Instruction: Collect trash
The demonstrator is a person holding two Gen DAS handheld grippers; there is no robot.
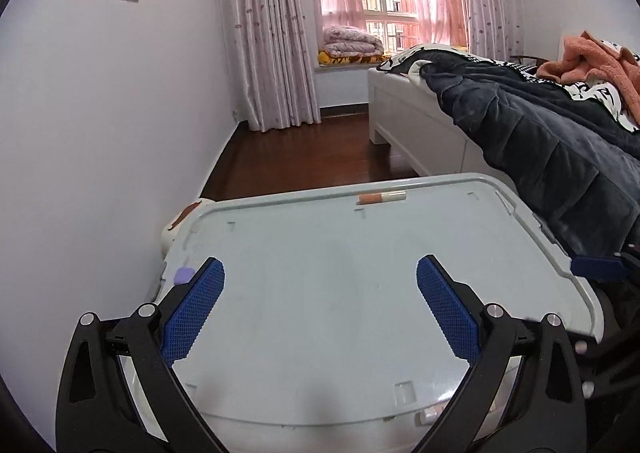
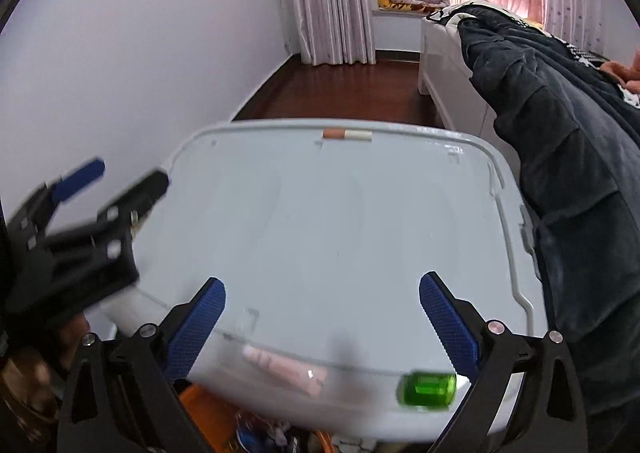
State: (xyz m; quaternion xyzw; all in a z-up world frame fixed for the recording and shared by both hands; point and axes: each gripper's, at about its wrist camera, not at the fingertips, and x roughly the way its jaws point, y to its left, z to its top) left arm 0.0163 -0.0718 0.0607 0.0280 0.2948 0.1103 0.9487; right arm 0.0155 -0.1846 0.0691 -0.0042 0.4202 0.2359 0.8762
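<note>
A pale blue lid of a storage bin (image 1: 320,253) fills the foreground in both views (image 2: 320,213). A small orange and white strip (image 1: 381,198) lies at its far edge, also in the right wrist view (image 2: 346,134). My left gripper (image 1: 320,301) hovers over the lid, open and empty; it also shows at the left of the right wrist view (image 2: 116,183), blurred. My right gripper (image 2: 322,317) is open and empty above the lid's near edge. A green translucent object (image 2: 427,389) and a pink tube-like item (image 2: 286,369) show through the bin's near side.
A bed (image 1: 420,121) with a dark quilt (image 1: 540,141) runs along the right, close to the bin. A white wall (image 1: 100,133) is on the left. Dark wood floor (image 1: 304,157) leads to curtains and a window. Colourful clutter (image 2: 248,429) lies below the bin.
</note>
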